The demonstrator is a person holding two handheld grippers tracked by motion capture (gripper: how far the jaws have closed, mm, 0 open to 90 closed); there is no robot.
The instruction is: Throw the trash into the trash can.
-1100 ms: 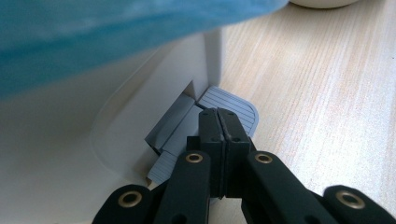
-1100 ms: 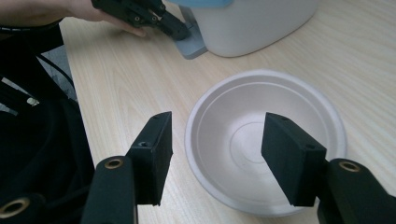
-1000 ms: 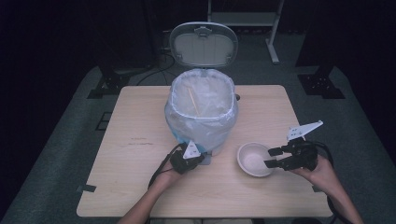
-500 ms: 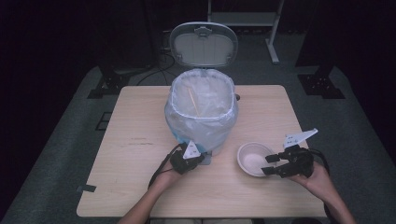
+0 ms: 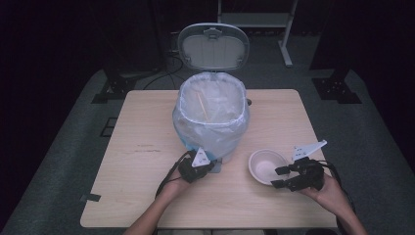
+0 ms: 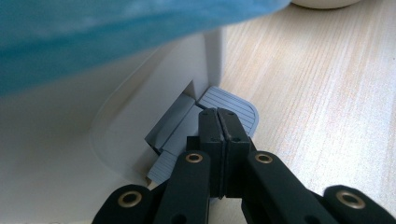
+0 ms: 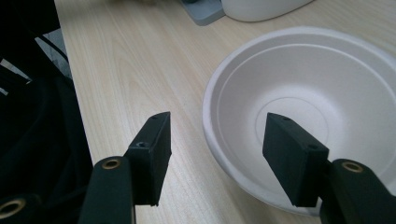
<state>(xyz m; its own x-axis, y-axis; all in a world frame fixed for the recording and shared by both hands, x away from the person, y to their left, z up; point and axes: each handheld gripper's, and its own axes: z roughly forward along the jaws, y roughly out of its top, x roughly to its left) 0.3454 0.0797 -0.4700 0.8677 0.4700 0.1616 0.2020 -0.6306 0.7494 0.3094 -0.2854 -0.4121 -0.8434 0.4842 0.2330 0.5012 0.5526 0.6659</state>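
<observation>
High view: the left hand-held gripper (image 5: 208, 166) sits at the foot of the white bin (image 5: 211, 115), its jaws pressed fully together with nothing between them; in the left gripper view the closed tips of this hand-held gripper (image 6: 218, 122) rest on the grey ribbed pedal (image 6: 233, 107) that juts from the bin's base (image 6: 70, 154); the blue-tinted bag (image 6: 93, 37) hangs over the bin wall just above; in the high view the bin's lid (image 5: 213, 46) stands raised at the back, toward the far edge of the desk (image 5: 142, 147), and a thin stick (image 5: 201, 106) lies inside the bag (image 5: 195, 134); the right hand-held gripper (image 5: 278, 177) is near the right part of the desk's near edge, its jaws moderately wide and holding nothing; in the right gripper view the jaws of this hand-held gripper (image 7: 224, 149) straddle the near rim of the white bowl (image 7: 308, 93), one jaw over the bare wood outside it and the other over the bowl's inside; whether either jaw touches the rim I cannot tell; the bowl (image 5: 266, 165) stands empty on the desk, just right of the bin's foot and apart from it.
</observation>
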